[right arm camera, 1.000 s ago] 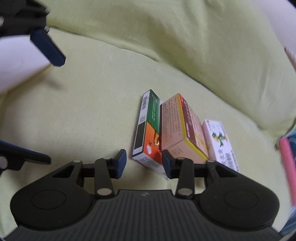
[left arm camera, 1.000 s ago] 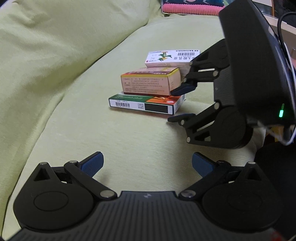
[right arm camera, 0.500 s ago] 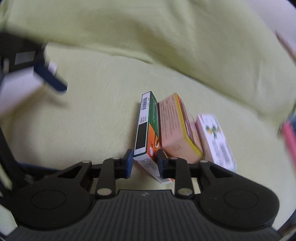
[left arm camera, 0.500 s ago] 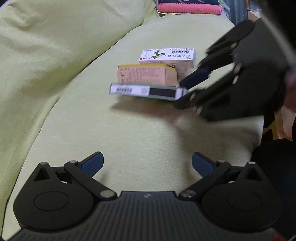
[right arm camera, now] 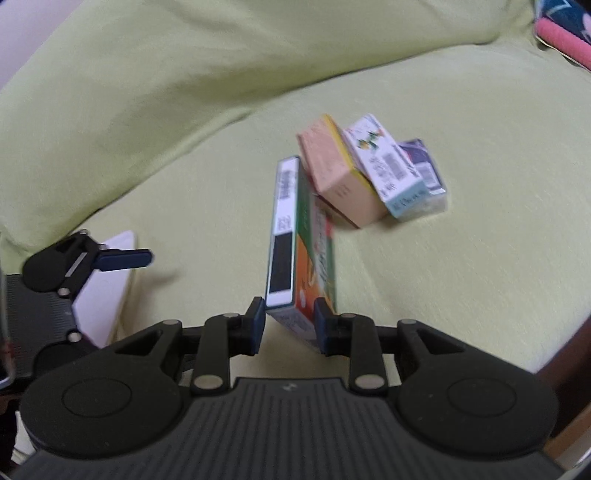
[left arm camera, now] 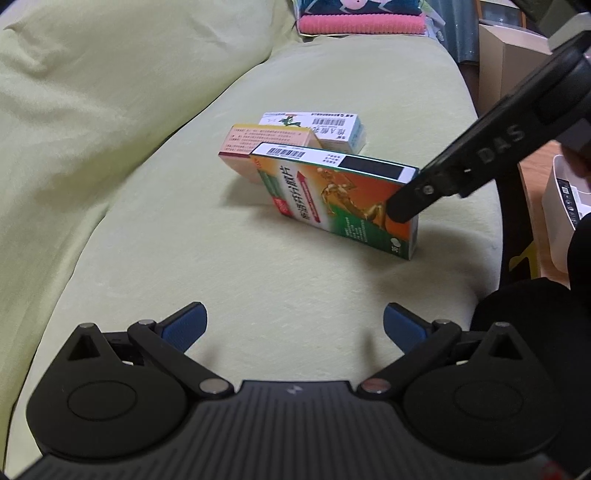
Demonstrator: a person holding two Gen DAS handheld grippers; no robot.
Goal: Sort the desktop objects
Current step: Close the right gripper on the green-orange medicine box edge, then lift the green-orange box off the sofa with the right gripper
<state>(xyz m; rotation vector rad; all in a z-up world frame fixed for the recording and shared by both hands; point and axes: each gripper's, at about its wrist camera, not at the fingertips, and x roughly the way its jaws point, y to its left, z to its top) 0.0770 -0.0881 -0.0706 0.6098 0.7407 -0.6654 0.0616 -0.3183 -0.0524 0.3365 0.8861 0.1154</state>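
1. While gripping the near end of the green-and-orange box (right arm camera: 295, 243), right gripper (right arm camera: 290, 325) fingers (right arm camera: 256, 323) pressing both flat faces, narrow gap filled by the box.
2. Standing on its long edge and tilted, barcode side facing up, lower corner looking close to the cushion; touching or lifted, cannot tell.
3. Showing in the left wrist view too: same box (left arm camera: 332, 195) with a black finger of the right gripper (left arm camera: 410, 206) lying across its orange face.
4. Sitting just behind it, peach box (left arm camera: 266, 147) with yellow edge, far end of the held box overlapping it in view; touching or apart, cannot tell.
5. Lying beside the peach one, white box (left arm camera: 325, 127) with barcode and blue end flap, the two touching.
6. Peeking out behind the white one in the right wrist view, dark blue box (right arm camera: 421, 158), blurred.
7. Hovering low over the seat, left gripper (left arm camera: 293, 326) fingers (left arm camera: 184, 325) spread wide, nothing between them, well short of the boxes.
8. Carrying everything, yellow-green sofa cushion (left arm camera: 258, 288), back cushion (left arm camera: 110, 92) rising on the left.
9. Lying at the far end of the sofa, pink textured item (left arm camera: 362, 24) with a dark patterned thing on top.
10. Showing at the right edge, white appliance (left arm camera: 565, 199) off the sofa, partly cut off.
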